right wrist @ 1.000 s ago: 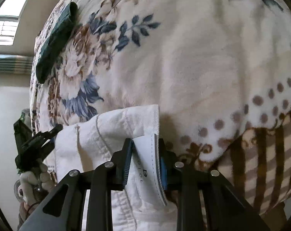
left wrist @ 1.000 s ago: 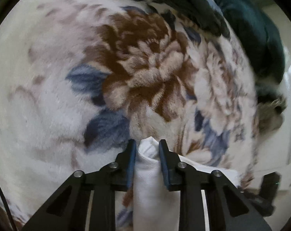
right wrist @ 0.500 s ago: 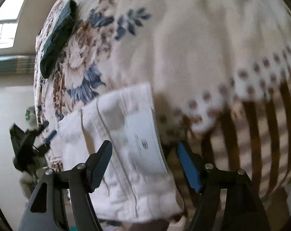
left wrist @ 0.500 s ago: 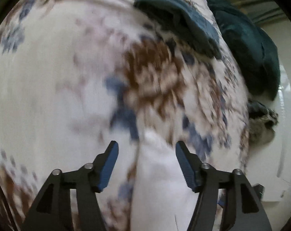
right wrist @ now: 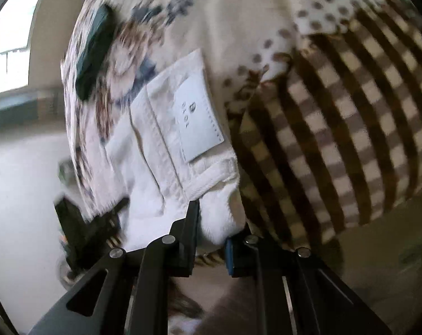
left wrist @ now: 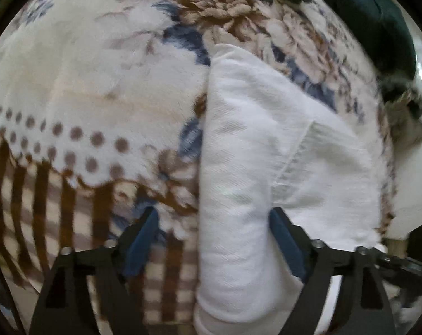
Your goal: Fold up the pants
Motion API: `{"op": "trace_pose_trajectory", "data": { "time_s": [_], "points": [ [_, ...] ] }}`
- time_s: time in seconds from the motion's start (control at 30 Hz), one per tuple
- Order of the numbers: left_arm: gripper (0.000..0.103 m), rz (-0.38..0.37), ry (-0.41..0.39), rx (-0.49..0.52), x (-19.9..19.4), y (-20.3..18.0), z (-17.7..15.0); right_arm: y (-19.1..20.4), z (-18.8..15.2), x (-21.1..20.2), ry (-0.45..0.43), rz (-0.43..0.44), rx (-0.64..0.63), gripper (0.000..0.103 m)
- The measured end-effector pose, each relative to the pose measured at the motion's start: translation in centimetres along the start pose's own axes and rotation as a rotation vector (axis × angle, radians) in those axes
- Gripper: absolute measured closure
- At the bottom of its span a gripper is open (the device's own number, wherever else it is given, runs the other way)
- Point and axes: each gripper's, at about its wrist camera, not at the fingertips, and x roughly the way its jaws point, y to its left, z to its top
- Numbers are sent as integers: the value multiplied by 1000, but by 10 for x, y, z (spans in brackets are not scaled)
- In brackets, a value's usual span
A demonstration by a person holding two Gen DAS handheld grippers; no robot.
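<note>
Floral blanket [left wrist: 85,83] on a bed carries the pants [left wrist: 252,153], folded into a white bundle with its long axis running away from both grippers. Left gripper [left wrist: 211,237] is opening, jaws straddling the bundle's near fold, pads clear of it. Right gripper [right wrist: 211,240] is closing with nothing seen gripped, the waistband corner just ahead of it; left is judged nearer.

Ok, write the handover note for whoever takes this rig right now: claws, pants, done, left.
Left claw: jaws opening wide, the folded pants lie between them, pads not pressing.
Right claw: jaws closing at the waistband corner; cannot tell if they pinch cloth.
Pants: compact white bundle on the floral blanket, label patch up; a dark green garment lies beyond.
Done: pants look folded.
Left: probably only check the fold is tidy and pull both claws clear.
</note>
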Motion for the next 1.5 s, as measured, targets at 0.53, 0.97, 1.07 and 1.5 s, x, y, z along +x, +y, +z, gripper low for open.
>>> {"op": "trace_pose_trajectory", "data": {
  "time_s": [0.53,0.97,1.07,1.5],
  "points": [
    [0,-328,72,-188,32,22,16,-51,16,91,142,340,132,12],
    [0,-369,126,-172,41,28,23,11,-10,66,131,346,-43,12],
    [0,-368,135,-161,42,28,24,-1,-4,89,196,364,37,12],
    [0,-390,174,-129,48,28,31,18,9,131,212,364,105,13]
  ]
}}
